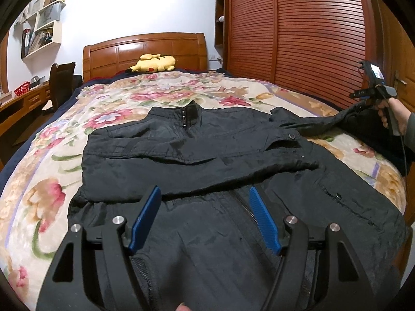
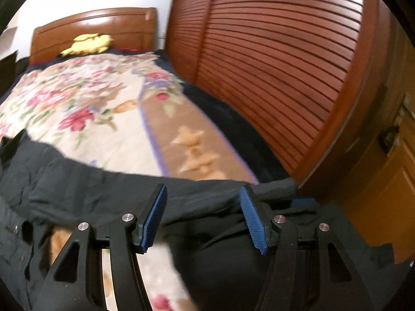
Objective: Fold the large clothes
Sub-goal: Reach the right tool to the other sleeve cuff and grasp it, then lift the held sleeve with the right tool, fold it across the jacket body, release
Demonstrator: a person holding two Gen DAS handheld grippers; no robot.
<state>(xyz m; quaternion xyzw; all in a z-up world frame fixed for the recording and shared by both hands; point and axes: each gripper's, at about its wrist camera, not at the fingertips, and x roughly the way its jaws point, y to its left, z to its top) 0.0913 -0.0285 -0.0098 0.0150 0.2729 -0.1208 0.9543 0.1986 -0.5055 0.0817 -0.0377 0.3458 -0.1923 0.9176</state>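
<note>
Left gripper (image 1: pixel 205 199) nearest, jaws spread apart with nothing pinched, hovering over the lower front of the black jacket (image 1: pixel 207 155). Jacket lies flat on the floral bedspread (image 1: pixel 52 160), collar toward the wooden headboard (image 1: pixel 145 49), one sleeve already folded across the chest. Yellow plush toy (image 1: pixel 155 63) by the headboard. Far right, the other sleeve (image 2: pixel 103 181) stretches out; right gripper (image 2: pixel 202 207) above it, jaws apart, gripping nothing. Slatted wardrobe (image 2: pixel 272 64) behind.
</note>
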